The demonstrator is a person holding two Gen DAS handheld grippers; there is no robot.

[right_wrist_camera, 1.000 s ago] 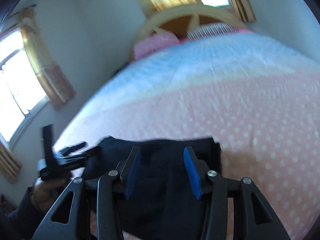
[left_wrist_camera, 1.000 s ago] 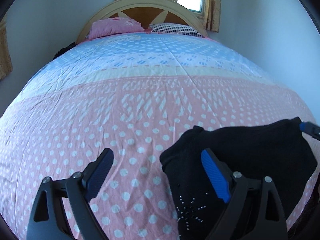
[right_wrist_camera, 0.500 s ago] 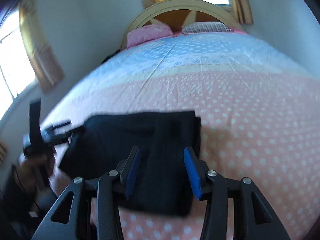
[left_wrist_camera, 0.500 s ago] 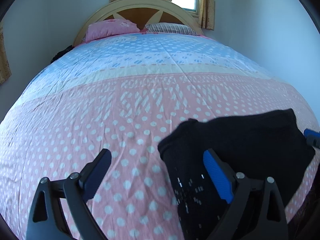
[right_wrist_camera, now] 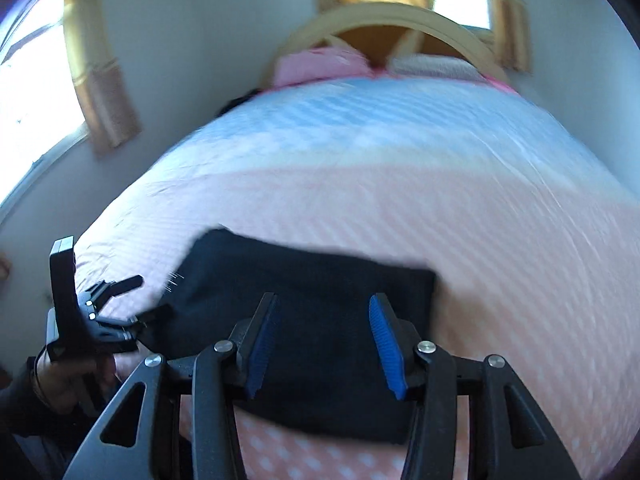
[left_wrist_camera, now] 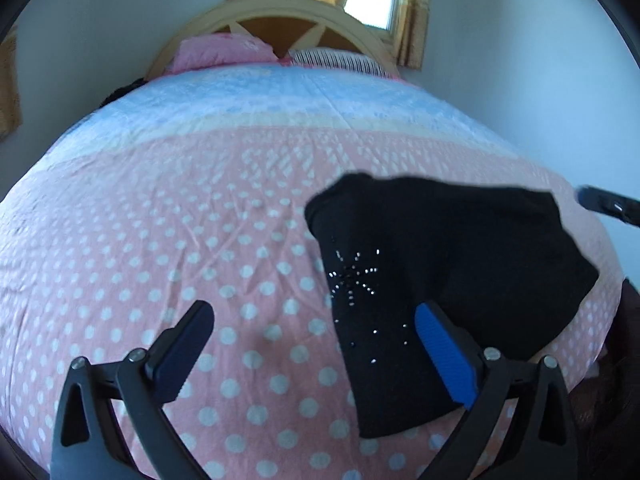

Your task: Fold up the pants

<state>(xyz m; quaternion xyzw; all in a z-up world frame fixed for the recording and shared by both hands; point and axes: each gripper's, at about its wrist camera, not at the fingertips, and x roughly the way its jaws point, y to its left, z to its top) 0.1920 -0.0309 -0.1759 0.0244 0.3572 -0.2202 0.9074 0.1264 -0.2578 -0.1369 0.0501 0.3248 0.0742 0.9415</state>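
Observation:
Black folded pants [left_wrist_camera: 452,264] with a small sparkly star pattern lie on the pink dotted bedspread [left_wrist_camera: 180,248], near its front right corner. My left gripper [left_wrist_camera: 316,340] hovers open over the spread, its blue right finger [left_wrist_camera: 444,356] above the pants' near left part, nothing held. At the far right edge, the tip of the right gripper [left_wrist_camera: 604,204] shows beside the pants' far corner. In the right wrist view, which is blurred, the pants [right_wrist_camera: 320,276] lie flat under my open right gripper [right_wrist_camera: 324,316]. The left gripper [right_wrist_camera: 140,298], held by a hand [right_wrist_camera: 68,376], sits at the pants' left edge.
The bedspread [right_wrist_camera: 500,216] turns blue toward the head of the bed, where a pink pillow [left_wrist_camera: 220,50] and a striped pillow [left_wrist_camera: 340,60] rest against a curved wooden headboard [left_wrist_camera: 280,12]. White walls close in on both sides, with curtained windows [right_wrist_camera: 36,92].
The pants stay flat on the bed. My left gripper has drawn back a little, so more of the pants shows. The right gripper has swung and its view is now blurred.

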